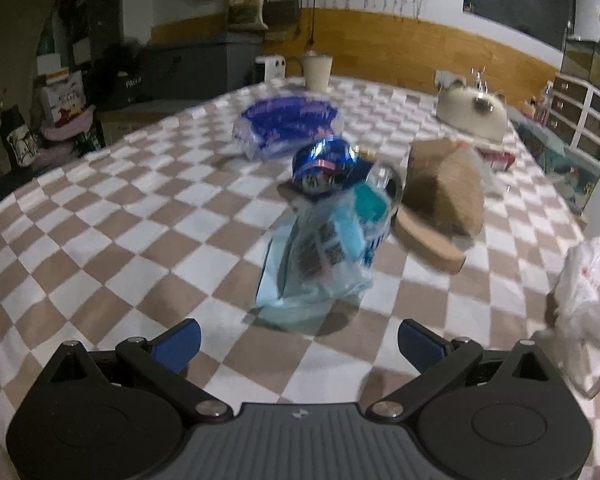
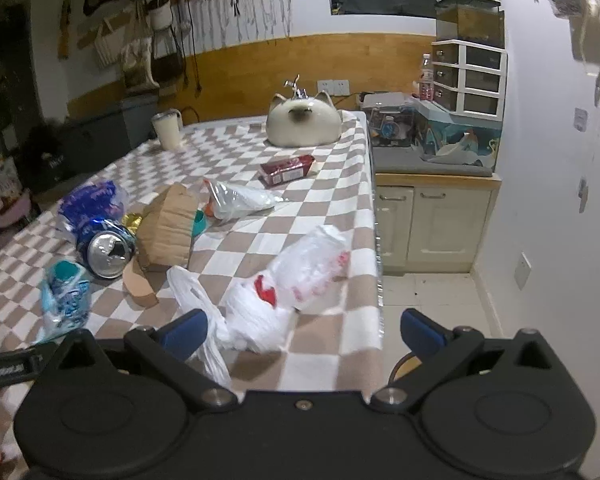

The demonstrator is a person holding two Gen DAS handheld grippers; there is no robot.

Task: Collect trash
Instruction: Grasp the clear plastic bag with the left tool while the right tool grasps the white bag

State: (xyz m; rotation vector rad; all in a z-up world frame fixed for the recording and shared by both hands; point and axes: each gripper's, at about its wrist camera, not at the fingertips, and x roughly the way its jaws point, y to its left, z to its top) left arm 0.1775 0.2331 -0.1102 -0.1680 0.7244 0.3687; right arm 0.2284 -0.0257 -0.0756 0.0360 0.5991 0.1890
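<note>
Trash lies on a checkered table [image 1: 100, 216]. In the left wrist view my left gripper [image 1: 299, 344] is open and empty, just short of a light blue plastic wrapper [image 1: 320, 252]. Behind it lie a crushed blue can [image 1: 324, 164], a blue plastic bag [image 1: 288, 124] and a brown paper bag [image 1: 444, 184]. In the right wrist view my right gripper [image 2: 304, 332] is open over a white plastic bag [image 2: 284, 288] at the table's near right corner. The can [image 2: 106, 250], paper bag [image 2: 168, 228], blue wrapper [image 2: 66, 296], a clear bag [image 2: 240, 200] and a red packet [image 2: 287, 169] lie beyond.
A cat-shaped ceramic holder [image 2: 302, 126] and a white cup [image 2: 167, 130] stand at the far end. The table's right edge [image 2: 374, 220] drops to a tiled floor beside a cabinet [image 2: 436, 224]. The white bag also shows at the left view's right edge [image 1: 584, 304].
</note>
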